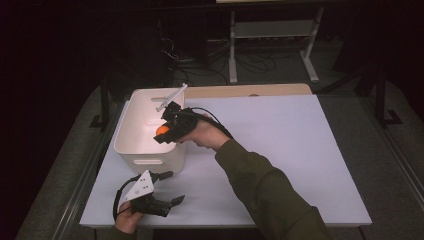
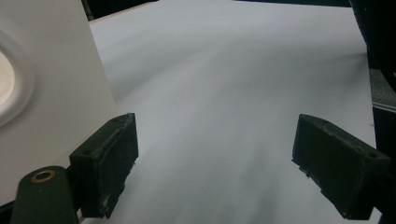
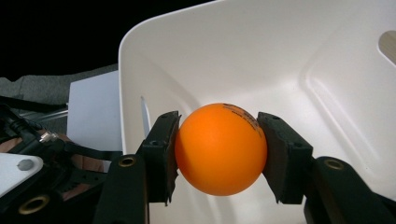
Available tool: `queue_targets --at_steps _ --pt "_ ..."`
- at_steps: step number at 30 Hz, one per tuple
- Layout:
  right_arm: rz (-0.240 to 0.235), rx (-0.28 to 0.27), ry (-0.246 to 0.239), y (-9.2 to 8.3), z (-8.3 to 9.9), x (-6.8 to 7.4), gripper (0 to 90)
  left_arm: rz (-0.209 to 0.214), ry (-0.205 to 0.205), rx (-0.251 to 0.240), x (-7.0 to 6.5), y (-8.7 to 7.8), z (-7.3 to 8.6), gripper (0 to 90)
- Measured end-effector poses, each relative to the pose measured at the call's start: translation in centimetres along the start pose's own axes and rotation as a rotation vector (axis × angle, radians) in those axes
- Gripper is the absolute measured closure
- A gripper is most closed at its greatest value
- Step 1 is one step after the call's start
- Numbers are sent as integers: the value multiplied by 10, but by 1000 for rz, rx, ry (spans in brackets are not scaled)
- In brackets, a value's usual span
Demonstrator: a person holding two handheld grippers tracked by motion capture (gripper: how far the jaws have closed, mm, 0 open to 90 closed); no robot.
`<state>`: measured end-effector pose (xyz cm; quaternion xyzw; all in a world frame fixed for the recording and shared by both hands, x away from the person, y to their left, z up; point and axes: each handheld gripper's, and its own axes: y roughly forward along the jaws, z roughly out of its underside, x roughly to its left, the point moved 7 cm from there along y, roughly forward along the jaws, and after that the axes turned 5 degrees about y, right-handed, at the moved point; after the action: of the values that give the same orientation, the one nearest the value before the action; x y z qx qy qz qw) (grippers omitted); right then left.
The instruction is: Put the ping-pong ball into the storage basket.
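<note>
- The pick-up looked finished: the right hand-held gripper (image 3: 217,149) was clamped on an orange ball (image 3: 220,148), one black pad pressed against each side of it.
- The carry looked nearly done as well. In the high view the right hand-held gripper (image 1: 166,131) held the ball (image 1: 161,130) over the open top of the white bin (image 1: 145,159), inside its rim on the side nearer the person's arm.
- What was left, by my reading, was the release (the ball had not yet been let go, and it hung above the bin's pale floor rather than resting on it).
- In the right gripper view the ball sat squarely between the jaws near their tips, with the bin's inner wall (image 3: 299,56) curving behind and below it.
- The left hand-held gripper (image 1: 165,190) rested low over the table (image 1: 280,150) just in front of the bin, its jaws spread wide with nothing between them.
- In the left gripper view the bare white table (image 2: 224,93) lay between those jaws, and the bin's outer wall (image 2: 51,84) stood close beside one of them.
</note>
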<state>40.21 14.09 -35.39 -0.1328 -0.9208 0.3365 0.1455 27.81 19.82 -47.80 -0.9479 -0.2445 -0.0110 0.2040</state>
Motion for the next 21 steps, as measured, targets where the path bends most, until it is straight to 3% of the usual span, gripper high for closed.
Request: queue_targets --at_steps 12,21 --pt "-1 32 -16 12 3 3 490 0 -1 -4 0 0 0 141" --pt "12 11 -5 6 2 1 422 0 0 -2 0 0 0 141"
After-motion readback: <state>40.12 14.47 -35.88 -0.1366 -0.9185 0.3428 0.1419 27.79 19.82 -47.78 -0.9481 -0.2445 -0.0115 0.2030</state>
